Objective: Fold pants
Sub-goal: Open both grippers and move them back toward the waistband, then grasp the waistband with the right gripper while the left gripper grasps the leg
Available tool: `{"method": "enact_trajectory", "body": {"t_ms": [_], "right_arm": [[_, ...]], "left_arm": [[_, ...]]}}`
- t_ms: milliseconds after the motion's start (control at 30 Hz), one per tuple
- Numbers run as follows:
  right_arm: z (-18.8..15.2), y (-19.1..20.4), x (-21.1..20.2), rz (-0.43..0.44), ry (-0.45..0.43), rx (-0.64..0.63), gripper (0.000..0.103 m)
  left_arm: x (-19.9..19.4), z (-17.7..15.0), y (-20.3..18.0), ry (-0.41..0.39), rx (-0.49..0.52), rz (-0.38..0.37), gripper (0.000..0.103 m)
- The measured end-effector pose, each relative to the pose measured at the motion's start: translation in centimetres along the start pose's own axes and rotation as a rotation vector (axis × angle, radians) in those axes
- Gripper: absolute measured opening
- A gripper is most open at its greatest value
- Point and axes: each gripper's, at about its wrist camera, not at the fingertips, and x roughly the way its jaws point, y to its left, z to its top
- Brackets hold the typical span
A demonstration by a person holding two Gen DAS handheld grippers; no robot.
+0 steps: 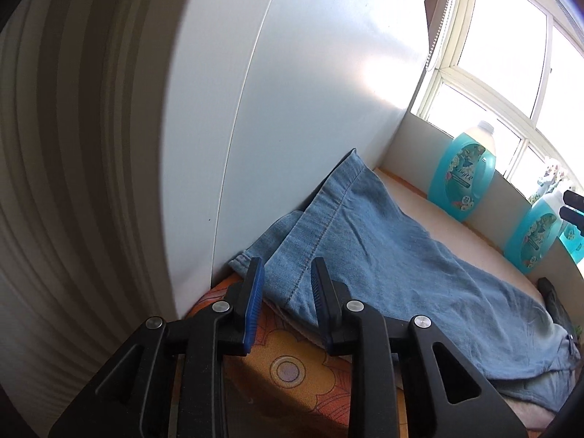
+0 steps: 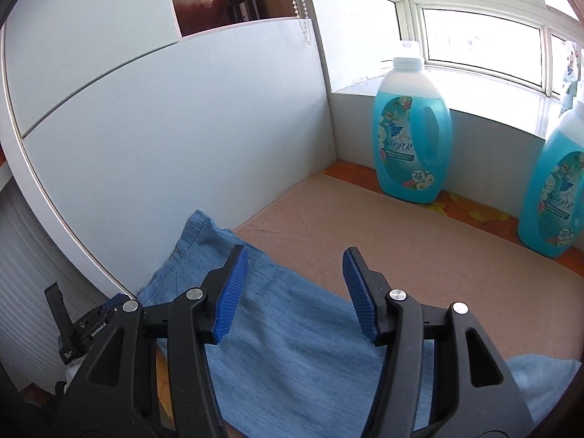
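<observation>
White cabinet panels [image 2: 175,146] back a beige mat [image 2: 419,241]. Pants [image 1: 383,255] lie on the mat, legs doubled lengthwise, hems against the cabinet. Left gripper [image 1: 286,284] sits at the hems, jaws slightly parted, pinching nothing. Right gripper [image 2: 295,288] hovers wide open over the legs, away from the cabinet. Judged: first fold done; crosswise folds remain.
</observation>
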Motion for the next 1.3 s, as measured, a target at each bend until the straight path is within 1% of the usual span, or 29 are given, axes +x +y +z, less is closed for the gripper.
{"method": "enact_trajectory", "body": {"t_ms": [133,200,267,367,500,567,633,700,733,767,800,900,967,1067,1167,1300], "right_arm": [[-2.4,-4.4,-4.8,-0.136,-0.031,0.064,0.057],[-3.5,-6.4,-7.3,-0.193,-0.044,0.1,0.057],[-4.7,-8.4,-9.5,-0.236,-0.053,0.144,0.059],[-6.6,-11.0,-12.9,-0.29,-0.073,0.198,0.062],[-9.1,-14.0,-17.2,-0.359,-0.097,0.248,0.063],[-10.6,-15.6,-19.0,-0.395,-0.102,0.28,0.066],[-12.1,-17.4,-20.7,-0.434,-0.107,0.321,0.067],[-13.7,-19.5,-22.6,-0.475,-0.109,0.375,0.067],[-14.6,-20.6,-23.5,-0.493,-0.112,0.405,0.067],[-15.4,-21.7,-24.3,-0.513,-0.114,0.436,0.067],[-16.4,-22.9,-25.2,-0.539,-0.116,0.468,0.067],[-19.0,-26.5,-27.4,-0.608,-0.11,0.559,0.067],[-20.7,-29.0,-28.4,-0.649,-0.099,0.616,0.067],[-23.0,-32.2,-29.6,-0.697,-0.082,0.699,0.067],[-24.9,-35.2,-30.4,-0.694,-0.086,0.796,0.067],[-26.9,-38.4,-30.5,-0.653,-0.096,0.918,0.067]], "left_arm": [[-1.0,0.7,-2.6,0.004,0.094,-0.08,0.025],[-1.0,0.7,-4.5,0.03,0.135,-0.157,0.025],[-0.9,0.5,-6.7,0.06,0.173,-0.233,0.025],[-1.1,-0.1,-10.5,0.098,0.258,-0.329,0.025],[-1.8,-1.3,-15.8,0.131,0.371,-0.446,0.025],[-2.2,-2.0,-18.3,0.155,0.417,-0.503,0.025],[-2.4,-2.7,-20.7,0.177,0.466,-0.556,0.025],[-2.4,-3.4,-23.0,0.204,0.513,-0.603,0.033],[-2.5,-3.8,-24.0,0.218,0.534,-0.629,0.042],[-2.5,-4.2,-25.0,0.232,0.554,-0.655,0.045],[-2.4,-4.6,-26.1,0.248,0.576,-0.68,0.045],[-2.2,-5.9,-29.1,0.295,0.636,-0.734,0.045],[-1.9,-6.9,-30.9,0.344,0.664,-0.776,0.045],[-1.9,-8.3,-33.3,0.375,0.732,-0.816,0.045],[-1.9,-10.0,-35.3,0.397,0.831,-0.827,0.045],[-2.1,-12.2,-37.3,0.419,0.956,-0.835,0.045]]}}
